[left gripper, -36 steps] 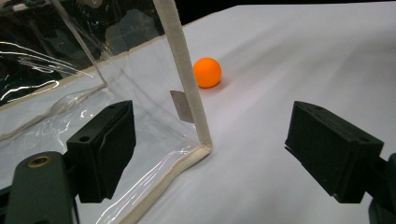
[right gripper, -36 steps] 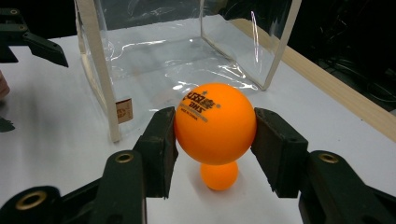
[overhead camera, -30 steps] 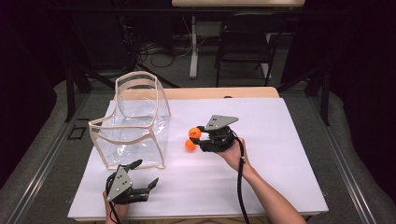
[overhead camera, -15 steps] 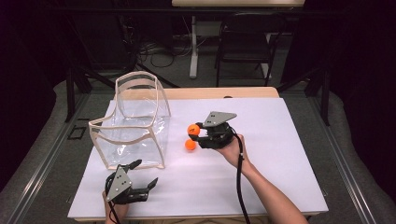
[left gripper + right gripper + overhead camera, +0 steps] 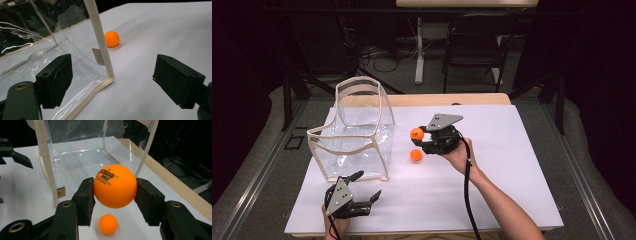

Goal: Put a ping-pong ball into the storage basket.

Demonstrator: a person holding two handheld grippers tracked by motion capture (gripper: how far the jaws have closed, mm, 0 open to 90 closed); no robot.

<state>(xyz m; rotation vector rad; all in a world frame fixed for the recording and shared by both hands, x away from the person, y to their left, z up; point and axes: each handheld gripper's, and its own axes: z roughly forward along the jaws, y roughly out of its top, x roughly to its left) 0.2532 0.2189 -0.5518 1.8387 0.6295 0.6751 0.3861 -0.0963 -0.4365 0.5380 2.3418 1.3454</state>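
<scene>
Orange ball (image 5: pixel 115 186) with black print on it is pinched between the two black jaws of the right gripper (image 5: pixel 426 136), pads squeezing it from both sides and holding it up off the surface; straight below it a second orange ball (image 5: pixel 415 155) sits loose on the white surface (image 5: pixel 512 165), not touching anything; just past both balls stands the clear plastic bag (image 5: pixel 357 137) with cream trim, upright with its mouth open and the handle loop standing up, a small tag on its near edge; over at the near edge of the surface the left gripper (image 5: pixel 362 190) is spread wide with nothing between its jaws, sitting just beside the bag's front corner, and in the left gripper view that corner sits between the jaws without touching them, loose ball visible further off behind the trim; pale wood strip (image 5: pixel 462 99) runs along the far side
</scene>
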